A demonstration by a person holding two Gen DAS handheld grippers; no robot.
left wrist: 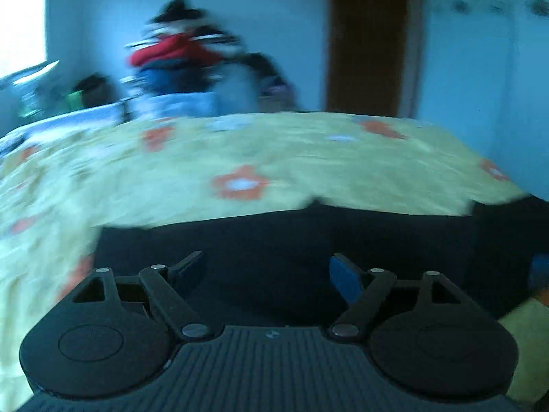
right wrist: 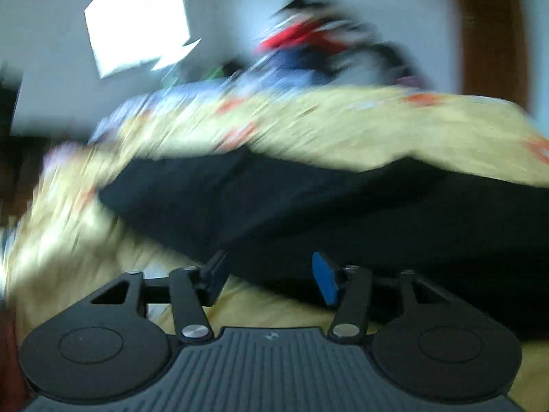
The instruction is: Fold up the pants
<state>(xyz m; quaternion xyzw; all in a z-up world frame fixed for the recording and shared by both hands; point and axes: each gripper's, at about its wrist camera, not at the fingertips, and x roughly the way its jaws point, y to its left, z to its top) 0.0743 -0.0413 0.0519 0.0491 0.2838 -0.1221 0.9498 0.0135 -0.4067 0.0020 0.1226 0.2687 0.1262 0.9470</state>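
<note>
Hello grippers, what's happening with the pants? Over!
Left gripper open, empty. Right gripper open, empty. Black pants lying on the bedspread. Nothing in the way.

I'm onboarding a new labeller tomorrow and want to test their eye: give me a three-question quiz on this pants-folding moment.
1. True or false: the left gripper is clamped on the black pants.
2. What does the bedspread look like? A. plain white B. yellow with orange flowers C. blue stripes
3. Fill in: the right gripper has its jaws ____, with nothing pinched between them.

Key
1. False: its jaws stand apart above the pants, gripping nothing.
2. B.
3. Open: the pants lie on the bedspread just ahead of it.
</note>
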